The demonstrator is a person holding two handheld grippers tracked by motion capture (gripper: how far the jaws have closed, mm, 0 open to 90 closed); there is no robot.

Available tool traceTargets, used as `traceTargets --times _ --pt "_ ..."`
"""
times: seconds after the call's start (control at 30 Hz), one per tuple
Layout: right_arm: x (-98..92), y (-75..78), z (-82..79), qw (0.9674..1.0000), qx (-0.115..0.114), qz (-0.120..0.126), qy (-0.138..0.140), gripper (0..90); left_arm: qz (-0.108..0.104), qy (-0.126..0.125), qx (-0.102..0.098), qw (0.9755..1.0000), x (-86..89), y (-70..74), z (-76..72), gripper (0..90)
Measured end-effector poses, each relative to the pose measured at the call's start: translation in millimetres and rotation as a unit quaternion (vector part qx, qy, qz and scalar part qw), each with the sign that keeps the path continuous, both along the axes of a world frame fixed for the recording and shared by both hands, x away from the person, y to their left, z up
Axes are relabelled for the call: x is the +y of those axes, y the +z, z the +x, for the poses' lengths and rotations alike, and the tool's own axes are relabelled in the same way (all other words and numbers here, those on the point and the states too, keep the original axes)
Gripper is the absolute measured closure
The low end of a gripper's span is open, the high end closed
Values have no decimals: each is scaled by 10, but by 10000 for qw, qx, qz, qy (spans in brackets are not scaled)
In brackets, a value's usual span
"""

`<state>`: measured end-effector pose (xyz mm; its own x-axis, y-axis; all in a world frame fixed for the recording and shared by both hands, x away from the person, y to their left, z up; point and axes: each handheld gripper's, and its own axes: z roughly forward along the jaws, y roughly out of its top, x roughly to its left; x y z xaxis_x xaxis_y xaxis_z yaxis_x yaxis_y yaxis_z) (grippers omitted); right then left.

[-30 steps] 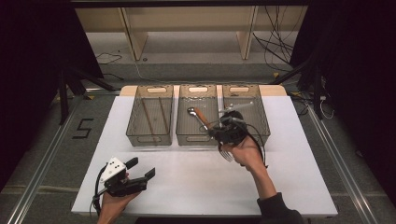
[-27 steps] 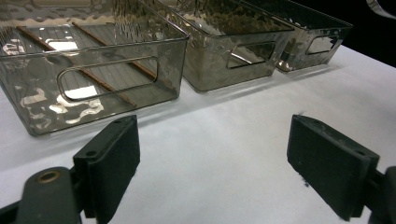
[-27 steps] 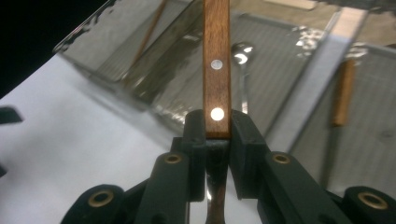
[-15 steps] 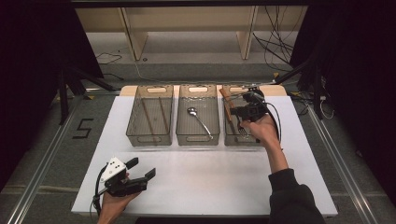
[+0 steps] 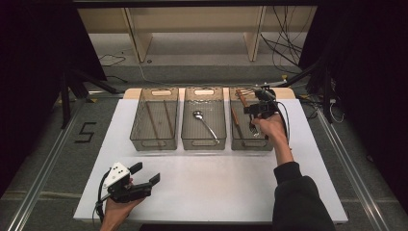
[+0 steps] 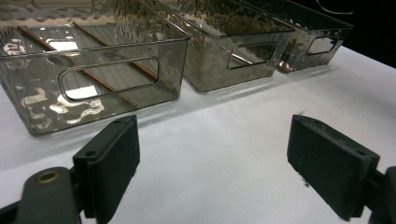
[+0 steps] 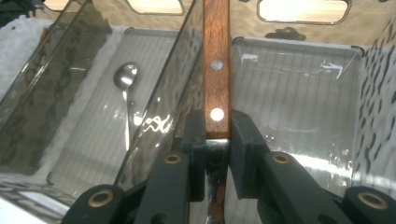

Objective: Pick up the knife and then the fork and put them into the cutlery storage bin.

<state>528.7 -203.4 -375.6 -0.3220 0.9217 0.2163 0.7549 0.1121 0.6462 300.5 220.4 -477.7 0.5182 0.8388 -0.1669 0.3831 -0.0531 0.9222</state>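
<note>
**Release risk: handle sits close to the divider wall**

My right gripper [image 7: 217,126] has its jaws closed down narrow on a wooden-handled piece of cutlery [image 7: 216,56], pinching it right where the riveted handle meets the metal. Knife or fork, I can't tell. It hangs over the far end of the right-hand bin [image 5: 250,143], handle pointing away from me.

In the right gripper view the handle lines up almost with the wall shared with the middle bin [image 5: 204,143], where the spoon [image 7: 125,77] lies. If I let go here, I think it could clip that rim and tip in with the spoon. The grip is short against a long handle, so a quick wrist turn might swing it loose.

My left gripper [image 6: 212,158] rests wide open and empty on the white table [image 5: 216,192].
</note>
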Motion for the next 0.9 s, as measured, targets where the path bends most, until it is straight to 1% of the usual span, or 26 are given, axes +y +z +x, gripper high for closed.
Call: traceTargets --times 0.27,0.33,0.4,0.53,0.7,0.9 --pt "9 -36 93 9999 -1 -115 -118 784 31 -19 10 10000 -2 1 1 169" --pt "25 -51 120 9998 29 -124 -128 784 21 -18 4 10000 -3 0 2 169" --pt "47 -73 148 9997 51 -196 -145 784 30 -20 13 10000 -2 0 2 169" --pt "101 -123 199 9995 113 -255 -157 783 3 -7 9 10000 -1 1 0 169" --pt "147 -190 246 9992 209 -287 -182 783 -1 -8 7 10000 2 1 1 169" --pt "178 -240 285 9991 264 -272 -214 771 -2 -9 6 10000 1 1 1 169"
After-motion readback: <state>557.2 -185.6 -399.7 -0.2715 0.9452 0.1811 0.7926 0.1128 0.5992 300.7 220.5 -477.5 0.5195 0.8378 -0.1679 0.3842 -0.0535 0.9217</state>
